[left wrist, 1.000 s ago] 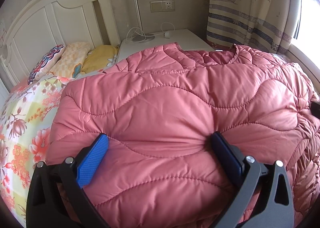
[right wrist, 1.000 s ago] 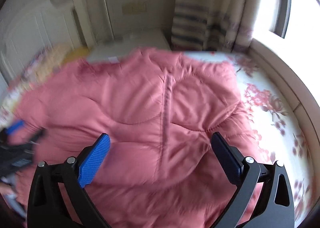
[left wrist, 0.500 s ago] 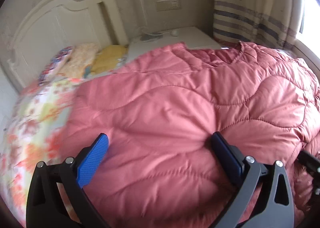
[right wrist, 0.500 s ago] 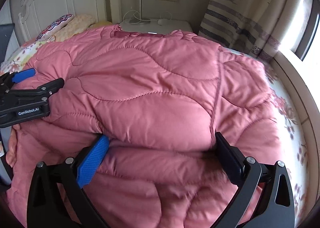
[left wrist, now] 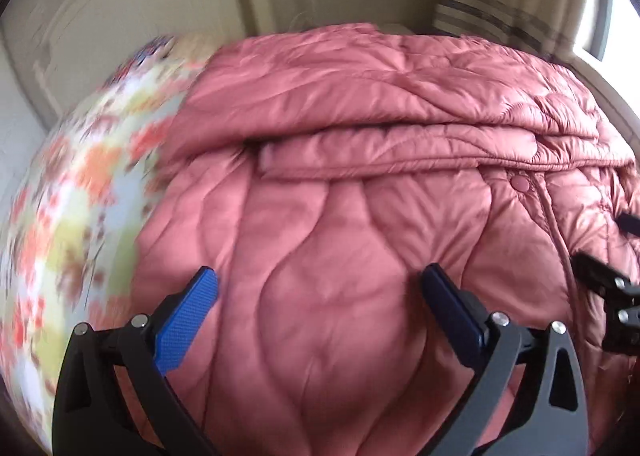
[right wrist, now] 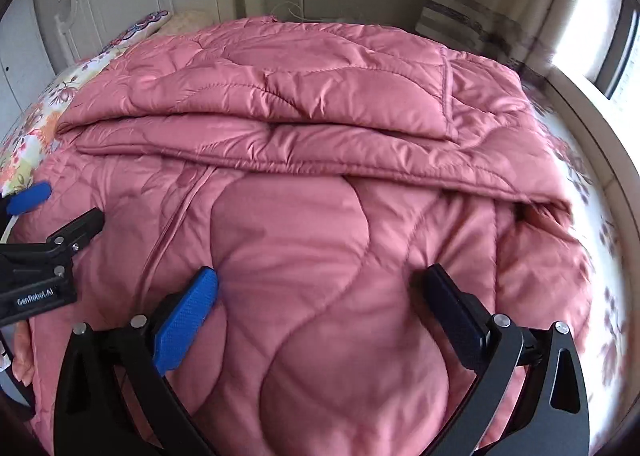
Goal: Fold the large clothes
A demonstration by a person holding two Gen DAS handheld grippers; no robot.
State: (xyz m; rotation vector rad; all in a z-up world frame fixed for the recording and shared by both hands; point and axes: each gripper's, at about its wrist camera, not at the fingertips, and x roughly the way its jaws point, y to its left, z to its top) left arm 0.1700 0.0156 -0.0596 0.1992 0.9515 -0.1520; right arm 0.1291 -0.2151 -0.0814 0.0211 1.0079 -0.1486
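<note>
The pink quilted jacket (right wrist: 304, 160) lies folded across the flowered bed (left wrist: 80, 184), which is blurred at the left. Both the left gripper (left wrist: 318, 292) and right gripper (right wrist: 320, 288) stand spread wide above it, holding nothing. The jacket's near edge is cut off.

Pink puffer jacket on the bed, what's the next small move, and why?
Probably close both grippers on the near edge and carry it toward the far fold. The pink puffer jacket shows one fold lying across its far half; the left gripper and right gripper have open jaws with fabric bulging between them.
</note>
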